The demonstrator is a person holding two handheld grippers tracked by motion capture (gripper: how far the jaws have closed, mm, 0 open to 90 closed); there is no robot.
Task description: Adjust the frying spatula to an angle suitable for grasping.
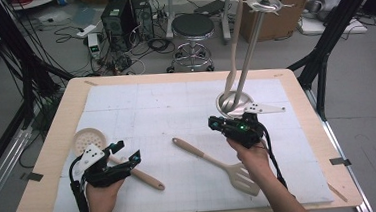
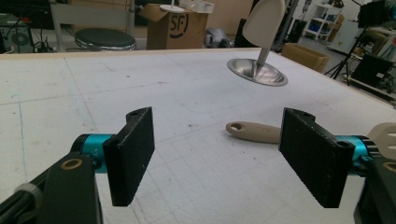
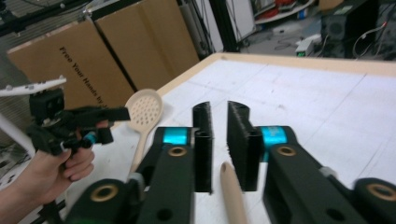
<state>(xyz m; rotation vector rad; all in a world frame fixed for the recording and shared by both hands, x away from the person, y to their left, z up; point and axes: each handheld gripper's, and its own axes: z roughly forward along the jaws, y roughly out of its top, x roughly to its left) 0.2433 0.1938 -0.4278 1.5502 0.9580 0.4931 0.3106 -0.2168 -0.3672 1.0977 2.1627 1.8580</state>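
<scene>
**High view.** The right gripper (image 1: 213, 123) hovers at 6 o'clock of the utensil stand (image 1: 251, 41), from which a beige spoon (image 1: 233, 52) hangs. The slotted spatula (image 1: 215, 163) lies flat on the table, just at 6 o'clock of this gripper. The left gripper (image 1: 128, 150) rests at 9 o'clock of the spatula, over the handle of the skimmer (image 1: 89, 139).

**Left gripper view.** The jaws stand wide open and hold nothing. The spatula handle (image 2: 254, 131) lies beyond them at 2 o'clock.

**Right gripper view.** The jaws stand almost closed, leaving a narrow slit. The rounded handle tip (image 3: 231, 196) shows at the lower end of this slit. Contact between the pads and the handle cannot be determined.

**Step in hand.** Judged: pick-up of the spatula by its handle.

**Next move.** Confirm a firm clamp on the handle. Lift, then carry toward 12 o'clock to a free hook on the stand.
</scene>
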